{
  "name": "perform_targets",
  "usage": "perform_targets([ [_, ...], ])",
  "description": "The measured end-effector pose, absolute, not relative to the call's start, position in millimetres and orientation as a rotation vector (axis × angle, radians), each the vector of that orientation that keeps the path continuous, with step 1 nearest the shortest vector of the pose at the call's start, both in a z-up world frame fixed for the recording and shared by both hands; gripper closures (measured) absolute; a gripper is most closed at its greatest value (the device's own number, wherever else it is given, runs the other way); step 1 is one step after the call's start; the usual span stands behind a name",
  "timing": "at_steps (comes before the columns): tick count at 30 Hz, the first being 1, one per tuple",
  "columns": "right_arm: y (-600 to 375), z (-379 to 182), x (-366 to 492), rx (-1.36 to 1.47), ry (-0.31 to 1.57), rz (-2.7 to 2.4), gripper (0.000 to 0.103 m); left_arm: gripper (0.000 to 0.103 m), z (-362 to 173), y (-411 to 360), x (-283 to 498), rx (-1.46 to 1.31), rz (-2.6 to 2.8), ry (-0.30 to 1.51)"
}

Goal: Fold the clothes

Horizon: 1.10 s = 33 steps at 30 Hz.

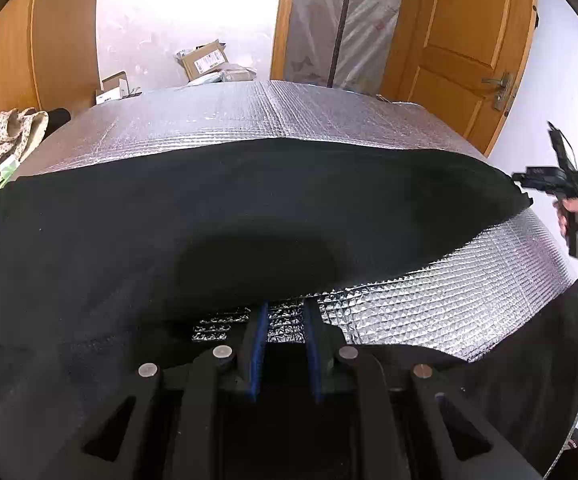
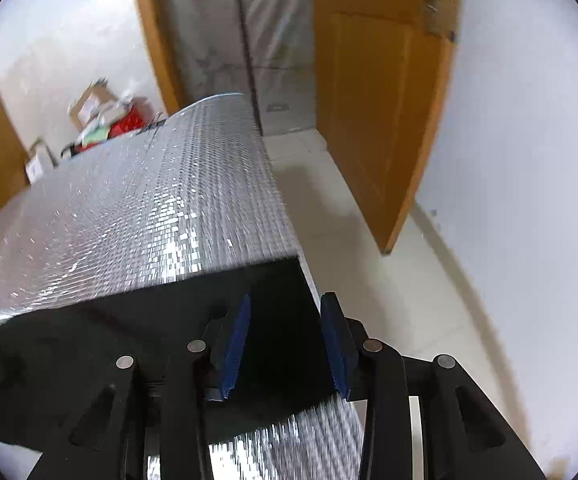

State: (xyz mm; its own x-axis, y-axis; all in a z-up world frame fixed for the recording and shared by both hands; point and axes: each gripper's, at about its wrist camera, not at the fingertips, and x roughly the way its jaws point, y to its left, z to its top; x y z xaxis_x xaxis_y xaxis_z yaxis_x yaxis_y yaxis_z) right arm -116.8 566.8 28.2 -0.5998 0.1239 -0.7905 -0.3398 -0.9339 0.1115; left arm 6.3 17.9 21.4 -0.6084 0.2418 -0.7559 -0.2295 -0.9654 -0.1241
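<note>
Under right claw [image 2: 285,344]: black garment [image 2: 281,280].

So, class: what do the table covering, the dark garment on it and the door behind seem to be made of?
Table covering: looks like silver foil insulation, shiny, with a quilted grid of glinting cells. Dark garment: probably a soft knit fabric, matte black, draping without shine. Door: apparently wood or veneer, orange-brown with a smooth, slightly glossy panelled face.

One black garment [image 1: 249,208], one floral cloth [image 1: 5,136], two cardboard boxes [image 1: 205,60].
</note>
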Motion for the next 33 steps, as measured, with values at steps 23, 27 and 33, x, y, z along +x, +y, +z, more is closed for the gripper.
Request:
perform_targets([
  [23,576,27,-78,-1.270,0.385,2.424,0.092,0.085,22,24,6,-1.229,2.616,0.013],
  [27,563,50,-48,-1.185,0.422,2.503,0.089,0.085,23,24,6,-1.228,2.612,-0.001],
  [33,486,106,14,-1.040,0.393,2.840,0.074,0.085,43,17,25,-1.151,2.639,-0.033],
])
